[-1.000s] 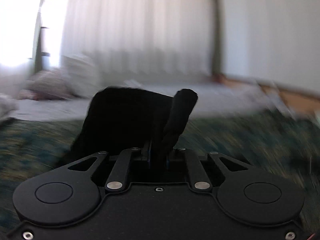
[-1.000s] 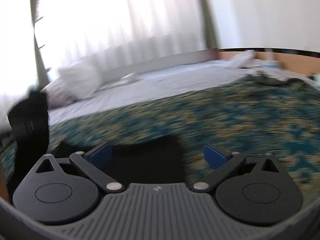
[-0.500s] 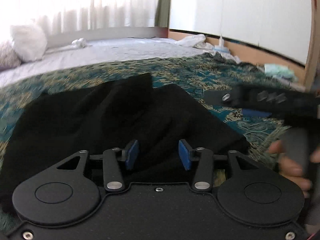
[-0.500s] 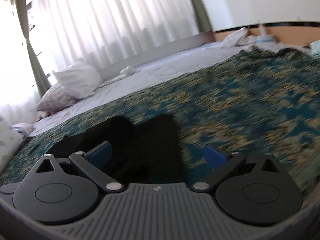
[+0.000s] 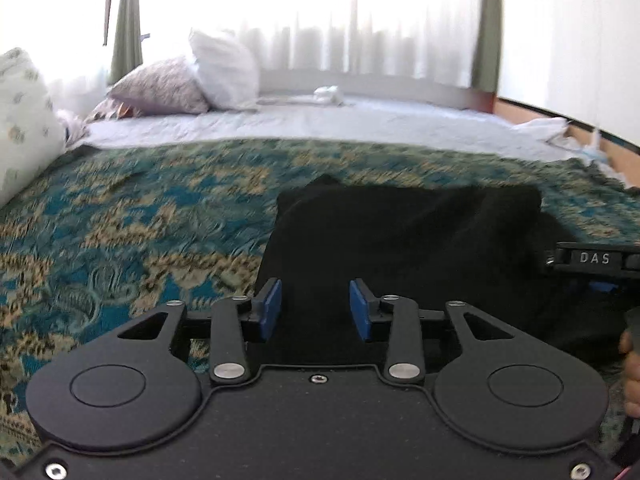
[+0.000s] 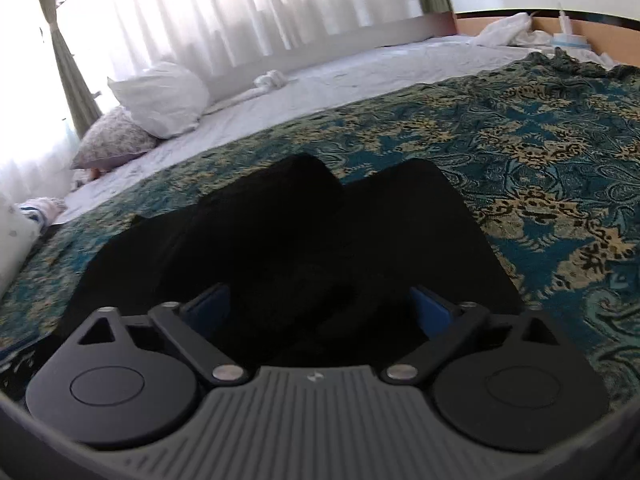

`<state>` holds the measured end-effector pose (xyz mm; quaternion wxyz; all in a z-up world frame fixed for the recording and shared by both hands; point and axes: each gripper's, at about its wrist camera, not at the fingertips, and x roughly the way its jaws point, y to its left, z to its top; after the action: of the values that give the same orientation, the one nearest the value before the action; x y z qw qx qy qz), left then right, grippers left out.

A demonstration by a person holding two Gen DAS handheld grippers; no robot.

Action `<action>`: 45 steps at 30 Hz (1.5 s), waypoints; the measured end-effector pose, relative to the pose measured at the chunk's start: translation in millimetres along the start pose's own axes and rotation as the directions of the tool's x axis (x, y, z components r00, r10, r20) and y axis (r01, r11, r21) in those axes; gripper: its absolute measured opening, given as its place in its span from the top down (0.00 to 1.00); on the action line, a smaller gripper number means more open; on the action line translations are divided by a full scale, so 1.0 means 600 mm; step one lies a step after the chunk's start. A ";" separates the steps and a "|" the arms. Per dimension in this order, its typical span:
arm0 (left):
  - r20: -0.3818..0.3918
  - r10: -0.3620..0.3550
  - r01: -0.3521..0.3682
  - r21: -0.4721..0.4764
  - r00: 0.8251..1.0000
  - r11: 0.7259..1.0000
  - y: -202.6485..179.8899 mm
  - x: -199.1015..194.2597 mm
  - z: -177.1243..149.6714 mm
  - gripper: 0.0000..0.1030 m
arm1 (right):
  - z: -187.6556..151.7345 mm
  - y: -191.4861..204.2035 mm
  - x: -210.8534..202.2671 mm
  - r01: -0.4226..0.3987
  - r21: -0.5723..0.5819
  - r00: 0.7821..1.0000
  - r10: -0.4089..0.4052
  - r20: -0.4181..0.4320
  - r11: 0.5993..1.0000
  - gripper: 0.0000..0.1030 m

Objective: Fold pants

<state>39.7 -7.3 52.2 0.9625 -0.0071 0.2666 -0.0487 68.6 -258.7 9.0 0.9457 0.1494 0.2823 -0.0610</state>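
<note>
Patterned bedspread (image 5: 120, 216) carries the black pants (image 6: 288, 240), legs stretching toward 12 o'clock from the right gripper (image 6: 320, 308), its jaws just closing, straddling fabric ungripped; the left gripper (image 5: 314, 310), also narrowing, is empty.

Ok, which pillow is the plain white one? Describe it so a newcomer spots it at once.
Start at the bed's grey-white sheet beyond the teal-and-gold patterned bedspread. At its far left, under the curtained window, the plain white pillow stands upright against a flowered lilac pillow. It alone has no print.

teal-gold patterned bedspread (image 5: 120, 216), white sheet (image 5: 320, 124) beyond, pillows (image 5: 224, 70) near sheer curtains (image 6: 248, 8).
</note>
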 end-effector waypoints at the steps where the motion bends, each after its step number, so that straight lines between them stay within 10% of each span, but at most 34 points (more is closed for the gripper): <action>1: -0.005 0.002 -0.002 -0.007 1.000 1.000 0.002 0.001 -0.003 0.69 | -0.001 0.000 -0.004 0.021 -0.004 1.000 -0.021 0.019 1.000 0.44; 7: -0.003 -0.008 0.009 0.045 1.000 0.999 -0.018 0.011 -0.021 0.69 | 0.000 -0.024 -0.074 0.081 -0.009 0.987 -0.079 0.139 0.997 0.96; 11: -0.006 -0.013 0.013 0.067 1.000 0.998 -0.034 0.020 -0.038 0.69 | -0.004 -0.042 -0.101 0.146 -0.018 0.975 -0.141 0.169 0.989 0.93; 14: -0.001 -0.016 0.016 0.080 1.000 0.997 -0.036 0.018 -0.041 0.69 | -0.007 -0.070 -0.111 0.051 0.080 0.990 -0.061 0.128 0.995 0.69; 16: -0.002 -0.018 0.018 0.083 1.000 0.996 -0.035 0.018 -0.043 0.69 | -0.012 -0.077 -0.114 -0.021 0.128 0.993 0.006 0.119 0.992 0.31; 19: 0.002 -0.022 0.022 0.081 1.000 0.996 -0.033 0.017 -0.045 0.68 | -0.023 -0.062 -0.101 -0.064 0.131 0.994 0.051 0.096 0.989 0.26; 30: 0.024 -0.037 0.036 0.049 0.999 0.998 -0.025 0.022 -0.055 0.67 | -0.015 -0.020 -0.018 0.044 0.160 0.997 -0.053 0.053 0.986 0.32; 36: 0.025 -0.047 0.046 0.032 0.999 0.998 -0.023 0.021 -0.056 0.67 | -0.019 -0.042 -0.043 -0.025 0.261 0.999 0.012 0.050 0.965 0.50; 45: 0.026 -0.049 0.049 0.019 0.998 0.999 -0.021 0.023 -0.055 0.67 | -0.035 -0.064 -0.071 -0.141 0.414 0.990 0.126 0.063 0.900 0.48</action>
<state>33.5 -20.8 17.0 0.9646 -0.0054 0.2529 -0.0746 14.7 -286.9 6.0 0.8986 0.3656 0.2356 -0.0576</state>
